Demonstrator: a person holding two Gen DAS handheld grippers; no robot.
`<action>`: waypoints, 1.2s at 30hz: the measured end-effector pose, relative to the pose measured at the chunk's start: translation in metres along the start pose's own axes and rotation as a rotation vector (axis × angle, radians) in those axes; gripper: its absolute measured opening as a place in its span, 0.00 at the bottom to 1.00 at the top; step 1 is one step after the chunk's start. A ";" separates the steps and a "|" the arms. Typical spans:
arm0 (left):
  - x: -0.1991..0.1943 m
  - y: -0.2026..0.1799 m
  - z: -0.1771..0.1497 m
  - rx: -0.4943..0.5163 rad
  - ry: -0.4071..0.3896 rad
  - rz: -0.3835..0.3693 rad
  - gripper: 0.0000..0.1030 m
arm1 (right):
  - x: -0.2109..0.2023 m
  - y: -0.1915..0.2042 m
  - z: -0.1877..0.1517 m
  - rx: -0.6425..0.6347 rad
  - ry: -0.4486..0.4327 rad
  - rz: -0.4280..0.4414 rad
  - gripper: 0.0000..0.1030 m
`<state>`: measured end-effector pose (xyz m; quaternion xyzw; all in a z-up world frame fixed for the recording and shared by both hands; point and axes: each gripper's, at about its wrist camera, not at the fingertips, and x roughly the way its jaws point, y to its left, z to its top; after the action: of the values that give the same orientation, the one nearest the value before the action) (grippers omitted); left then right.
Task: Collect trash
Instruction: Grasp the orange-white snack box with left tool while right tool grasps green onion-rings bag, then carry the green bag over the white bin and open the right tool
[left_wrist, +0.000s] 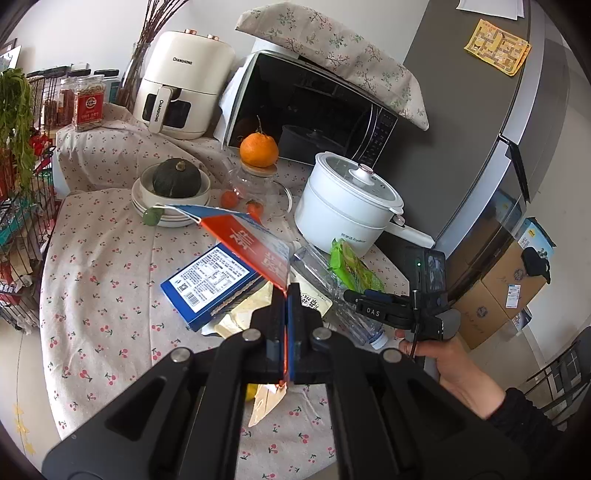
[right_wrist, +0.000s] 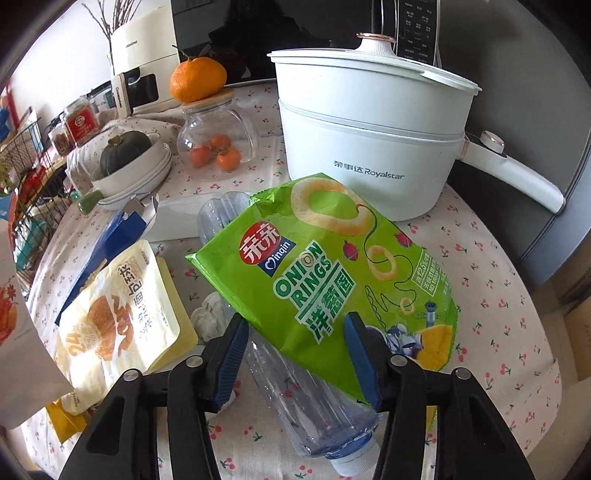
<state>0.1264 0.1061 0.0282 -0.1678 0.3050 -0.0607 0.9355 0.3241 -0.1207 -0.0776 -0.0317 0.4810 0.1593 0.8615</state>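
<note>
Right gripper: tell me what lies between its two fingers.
In the right wrist view, the open right gripper straddles the green onion rings bag, which lies atop a crushed clear bottle.

left gripper (left_wrist: 287, 295) jaws pinched tight, pointing 12 o'clock; right gripper (right_wrist: 295, 332) jaws spread wide, hand (left_wrist: 443, 358) at 4 o'clock.

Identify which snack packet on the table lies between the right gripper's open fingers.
The green onion rings bag, lying on the crushed plastic bottle; the right gripper straddles it, while the yellow bread pouch lies off to its left.
</note>
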 end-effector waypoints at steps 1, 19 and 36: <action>0.000 0.001 -0.001 0.000 -0.001 0.000 0.01 | -0.001 -0.003 0.000 0.025 0.000 0.021 0.39; -0.023 -0.015 -0.008 -0.002 -0.048 -0.062 0.01 | -0.126 -0.062 -0.019 0.209 -0.185 0.053 0.03; -0.011 -0.115 -0.059 0.145 0.076 -0.285 0.01 | -0.263 -0.094 -0.142 0.217 -0.201 0.034 0.02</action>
<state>0.0815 -0.0159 0.0303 -0.1390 0.3080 -0.2210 0.9149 0.1089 -0.3037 0.0575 0.0858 0.4072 0.1236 0.9009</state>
